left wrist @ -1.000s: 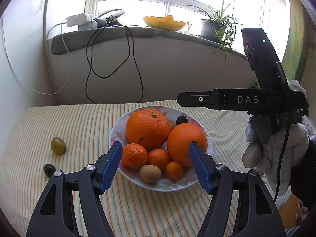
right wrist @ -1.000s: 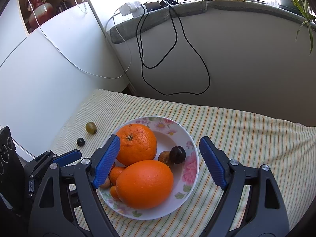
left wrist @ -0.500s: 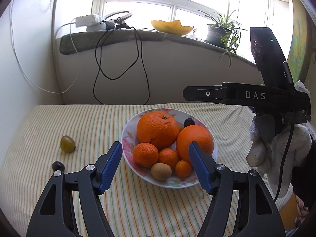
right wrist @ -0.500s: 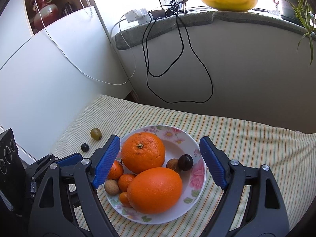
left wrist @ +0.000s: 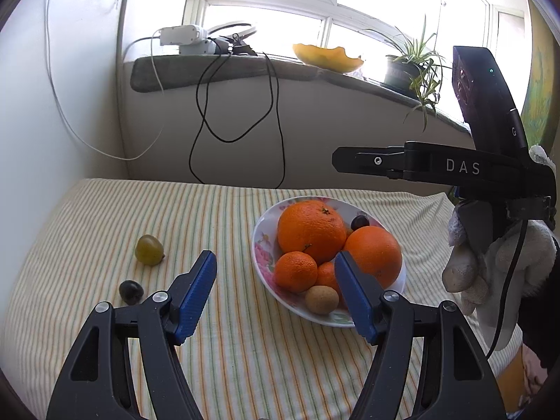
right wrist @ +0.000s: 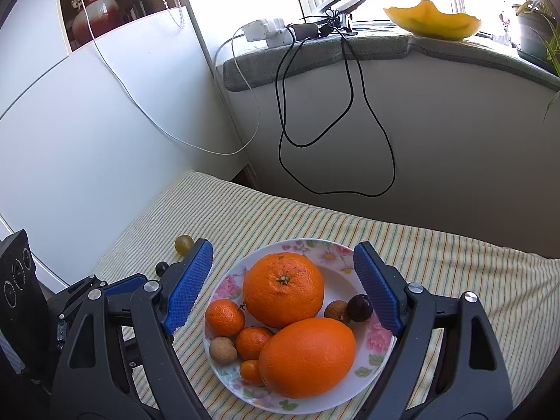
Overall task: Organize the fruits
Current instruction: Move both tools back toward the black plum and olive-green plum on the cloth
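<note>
A tabletop [left wrist: 87,217] covered with a striped cloth is shown below a window sill, seen from two hand-held grippers. Toward the right edge of the tabletop, a floral plate [right wrist: 325,250] is seen, piled with fruit. Two large oranges [right wrist: 282,288] are heaped in its middle; beside them, on the side toward the left edge, two mandarins [right wrist: 224,316], a tiny orange fruit [right wrist: 250,371] and a brown longan [right wrist: 223,350] are gathered. A dark grape [right wrist: 358,308] and a second brown fruit are tucked in on the opposite side of the oranges.

Two fruits are left on the cloth, well apart from the plate, toward the left edge: a green grape [left wrist: 149,249] and, nearer the front edge, a small dark grape [left wrist: 131,291].

The left gripper [left wrist: 276,295] is held above the cloth between these loose grapes and the plate, its blue fingers spread apart with nothing held. The right gripper [right wrist: 281,290] is held over the plate, fingers [right wrist: 378,288] wide apart and empty.

The task is judged mostly done: nearly all fruit is on the plate, and only the two loose grapes appear left to be collected.
</note>
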### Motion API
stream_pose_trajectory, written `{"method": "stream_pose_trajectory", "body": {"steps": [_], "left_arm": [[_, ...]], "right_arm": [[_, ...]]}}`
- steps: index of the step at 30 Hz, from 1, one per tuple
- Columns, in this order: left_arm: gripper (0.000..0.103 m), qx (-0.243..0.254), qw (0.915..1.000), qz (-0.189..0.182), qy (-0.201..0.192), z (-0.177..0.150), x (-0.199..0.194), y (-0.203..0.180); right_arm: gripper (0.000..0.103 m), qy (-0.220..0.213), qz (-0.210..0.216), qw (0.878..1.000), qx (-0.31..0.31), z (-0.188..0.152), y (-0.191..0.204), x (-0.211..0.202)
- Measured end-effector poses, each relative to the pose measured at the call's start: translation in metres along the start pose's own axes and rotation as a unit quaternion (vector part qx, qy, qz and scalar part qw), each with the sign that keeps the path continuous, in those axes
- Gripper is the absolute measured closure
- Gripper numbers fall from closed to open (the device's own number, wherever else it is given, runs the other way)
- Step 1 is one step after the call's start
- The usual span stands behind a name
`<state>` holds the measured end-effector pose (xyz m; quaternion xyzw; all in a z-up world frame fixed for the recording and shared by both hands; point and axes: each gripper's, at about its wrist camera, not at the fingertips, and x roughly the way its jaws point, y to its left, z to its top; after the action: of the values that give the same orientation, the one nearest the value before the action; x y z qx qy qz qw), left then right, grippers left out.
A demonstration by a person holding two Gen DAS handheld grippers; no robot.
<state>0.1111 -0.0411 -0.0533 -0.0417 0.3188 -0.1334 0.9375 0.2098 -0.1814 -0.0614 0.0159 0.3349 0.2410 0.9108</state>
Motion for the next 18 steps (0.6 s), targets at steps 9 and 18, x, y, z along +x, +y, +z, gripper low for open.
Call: {"method": "stream_pose_trajectory", "body": {"steps": [9, 18], "left_arm": [[0.033, -0.016, 0.9998, 0.014, -0.004, -0.002, -0.008, 0.025], [0.033, -0.044, 0.9985, 0.034, -0.004, -0.01, -0.015, 0.057]], "right_arm": [[0.018, 0.031, 0.006, 0.999, -0.016, 0.013, 0.024, 0.02], [0.018, 0.052, 0.023, 0.998, -0.04, 0.022, 0.057, 0.04]]}}
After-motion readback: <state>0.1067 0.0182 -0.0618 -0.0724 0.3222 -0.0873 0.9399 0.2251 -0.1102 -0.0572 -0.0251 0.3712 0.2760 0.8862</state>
